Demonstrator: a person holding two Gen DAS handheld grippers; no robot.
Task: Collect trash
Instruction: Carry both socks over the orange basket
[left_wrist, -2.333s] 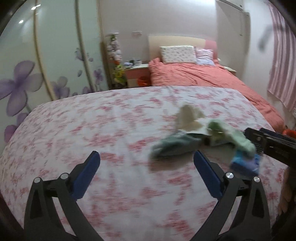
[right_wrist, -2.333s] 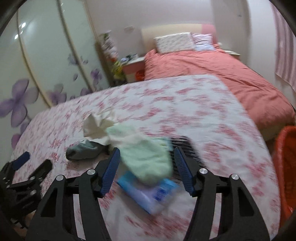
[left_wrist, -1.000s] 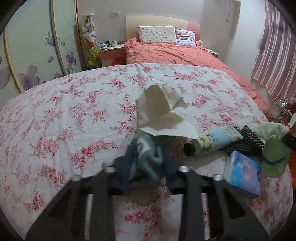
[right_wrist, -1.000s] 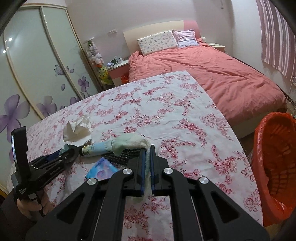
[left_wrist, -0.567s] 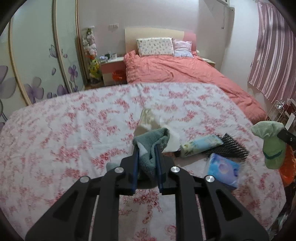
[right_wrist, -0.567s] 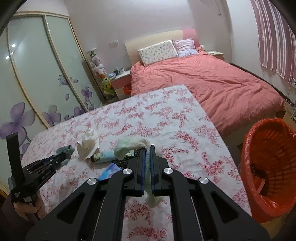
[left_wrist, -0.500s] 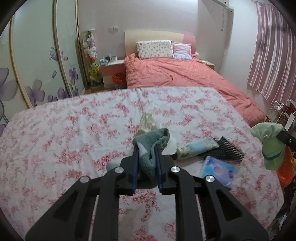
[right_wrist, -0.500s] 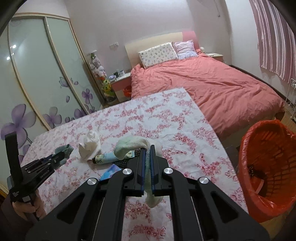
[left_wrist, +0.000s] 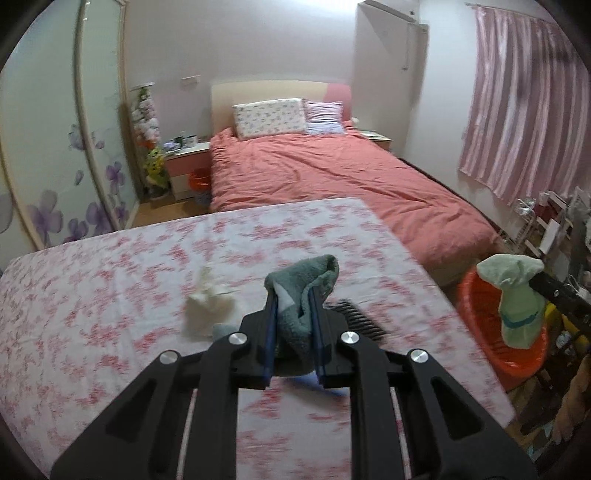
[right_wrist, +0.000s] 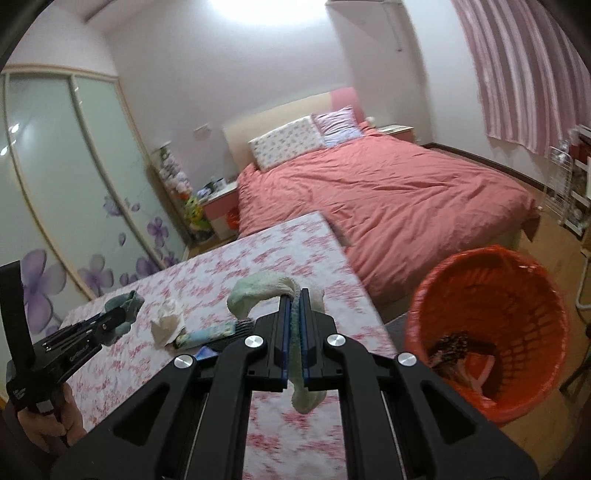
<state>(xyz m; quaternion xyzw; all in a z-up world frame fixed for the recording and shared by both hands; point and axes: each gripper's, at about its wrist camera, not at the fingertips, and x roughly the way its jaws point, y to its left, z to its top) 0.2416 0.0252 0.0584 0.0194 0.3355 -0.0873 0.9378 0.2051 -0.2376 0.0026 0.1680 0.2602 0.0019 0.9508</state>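
The right gripper (right_wrist: 293, 314) is clamped tight on a pale green sock (right_wrist: 258, 290), its pads pressed flat against the cloth, which loops up over the tips and dangles below them. The left gripper (left_wrist: 293, 314) is closed on a bunched grey-green sock (left_wrist: 304, 280), the jaws held slightly apart by the thick fabric. Both pieces hang in the air, clear of the counter (left_wrist: 110, 295) with its pink floral cloth.

This looks like the carry step: 2 items are picked and on their way to the orange basket (right_wrist: 491, 291), which stands on the floor just beside the counter's right edge and already holds some scraps. In the left wrist view the pale green sock hangs in front of the basket's rim. The next move calls for bringing each gripper over the opening and parting the jaws so the cloth falls inside, the right one first since it is nearer.

Farther back on the counter lie a crumpled tissue (right_wrist: 168, 325), a tube (right_wrist: 207, 336) and a black comb (left_wrist: 354, 317), not yet collected.
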